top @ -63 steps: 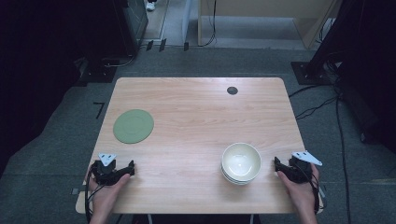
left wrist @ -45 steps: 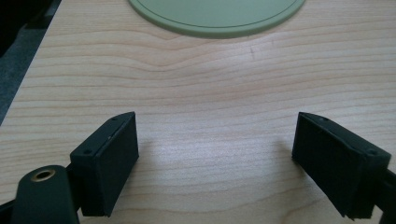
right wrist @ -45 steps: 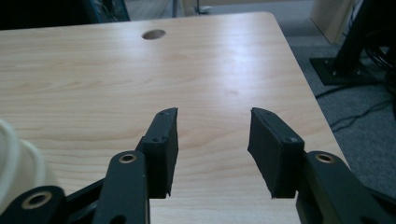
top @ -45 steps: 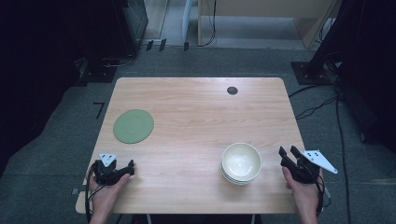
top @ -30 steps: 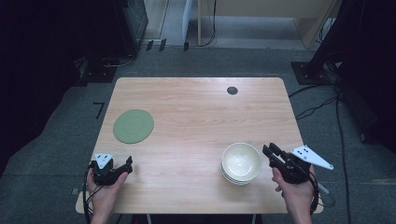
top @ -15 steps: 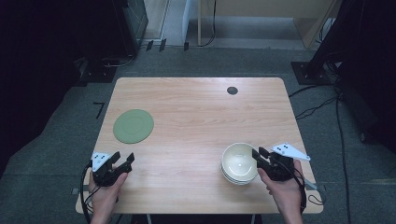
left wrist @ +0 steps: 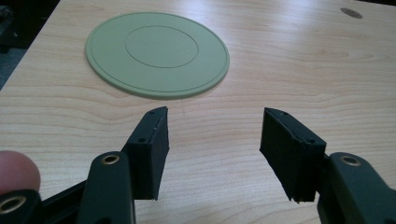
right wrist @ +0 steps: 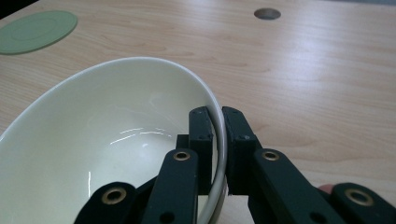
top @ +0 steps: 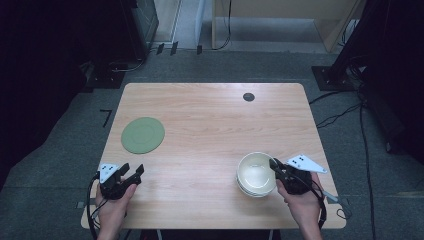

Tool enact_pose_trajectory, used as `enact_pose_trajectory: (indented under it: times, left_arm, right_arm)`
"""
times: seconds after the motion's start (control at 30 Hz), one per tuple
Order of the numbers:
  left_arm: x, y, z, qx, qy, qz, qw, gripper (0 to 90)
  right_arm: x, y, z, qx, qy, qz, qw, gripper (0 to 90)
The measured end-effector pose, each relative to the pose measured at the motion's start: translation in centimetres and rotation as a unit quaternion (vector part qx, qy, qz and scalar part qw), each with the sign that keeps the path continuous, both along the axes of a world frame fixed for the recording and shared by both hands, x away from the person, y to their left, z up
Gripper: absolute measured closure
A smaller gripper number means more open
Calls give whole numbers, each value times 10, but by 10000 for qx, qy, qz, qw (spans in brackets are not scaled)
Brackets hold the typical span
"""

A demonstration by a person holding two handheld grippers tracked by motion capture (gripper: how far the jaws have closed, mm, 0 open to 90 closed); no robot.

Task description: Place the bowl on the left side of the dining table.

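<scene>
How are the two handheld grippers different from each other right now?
The left gripper has its jaws spread wide with nothing between them; the right gripper has its jaws closed on the rim of the cream bowl. The left one points toward the green mat, well short of it; the right one touches its bowl. Both are black, two-jawed and held by hand.

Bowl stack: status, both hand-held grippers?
Right hand-held gripper shut on top bowl rim. Left hand-held gripper open, holding nothing, near the green mat. Table between bowls and mat bare.
</scene>
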State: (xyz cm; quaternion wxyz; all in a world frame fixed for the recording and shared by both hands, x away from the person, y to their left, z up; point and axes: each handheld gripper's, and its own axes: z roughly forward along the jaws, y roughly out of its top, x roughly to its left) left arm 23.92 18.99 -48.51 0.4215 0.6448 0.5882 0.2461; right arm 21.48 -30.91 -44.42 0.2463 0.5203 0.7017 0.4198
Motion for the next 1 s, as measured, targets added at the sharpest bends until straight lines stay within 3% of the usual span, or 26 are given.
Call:
enact_pose_trajectory:
  times: [0.1,0.23,0.43,0.5,0.57,0.63,0.8,1.0]
  left_arm:
    - [0,0,-1,-8,10,-10,10000,424]
    - [0,1,-1,-28,5,-3,10000,425]
    - [0,3,-1,-43,23,-15,10000,419]
    - [-1,2,0,-52,13,-24,10000,413]
    - [-1,1,0,-53,13,-11,10000,408]
    - [-2,-1,1,31,12,20,10000,414]
    - [-4,-4,6,-4,-109,-49,9999,403]
    - [-6,-5,11,-142,-144,-120,9997,417]
  right_arm:
    - [0,-1,-3,7,-236,107,9997,849]
    - [-6,0,-6,-246,-946,260,9949,849]
    - [-5,1,-3,-241,-773,214,9965,845]
    - [-4,5,-1,-317,-535,142,9980,786]
    - [-3,8,-1,-390,-451,74,9982,792]
    - [-3,8,-2,-403,-459,-18,9981,831]
    - [-4,5,-3,-321,-526,66,9981,846]
    - [-9,4,2,-368,-816,24,9960,847]
